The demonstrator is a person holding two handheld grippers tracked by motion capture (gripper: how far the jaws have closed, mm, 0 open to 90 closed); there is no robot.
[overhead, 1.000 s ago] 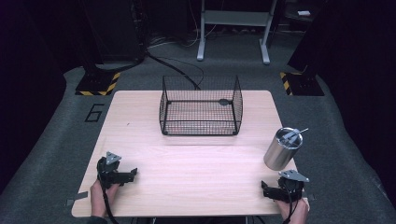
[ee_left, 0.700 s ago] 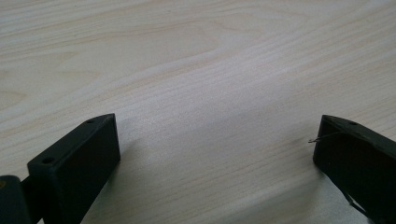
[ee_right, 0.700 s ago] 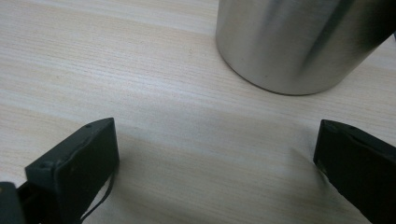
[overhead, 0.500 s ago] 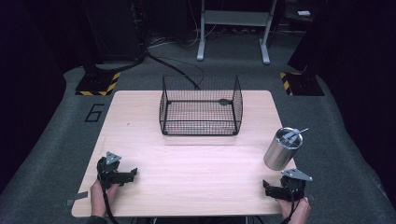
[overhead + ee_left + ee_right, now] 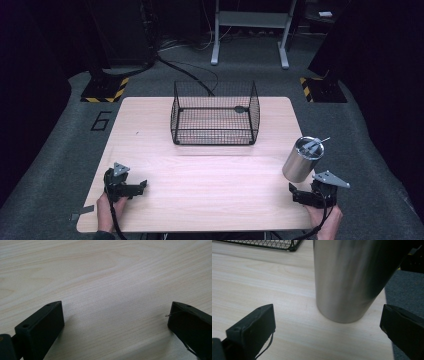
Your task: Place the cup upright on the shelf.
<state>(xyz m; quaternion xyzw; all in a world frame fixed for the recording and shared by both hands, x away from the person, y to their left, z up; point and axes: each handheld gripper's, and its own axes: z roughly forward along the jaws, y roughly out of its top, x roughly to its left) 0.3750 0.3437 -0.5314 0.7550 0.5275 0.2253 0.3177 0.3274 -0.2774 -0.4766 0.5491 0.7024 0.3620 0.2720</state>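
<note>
both hand-held grippers spread wide, nothing gripped yet
right hand-held gripper lines up just short of the upright steel cup near the tabletop right edge; left hand-held gripper idles over bare wood; next, likely close in around the cup, wire basket beyond; floor marking reads "6"

On the desk, the wire basket stands at the middle of the far half. The metal cup stands right of and nearer than the basket. The left tool rests left of and nearer than the basket, the right tool just before the cup.
</note>
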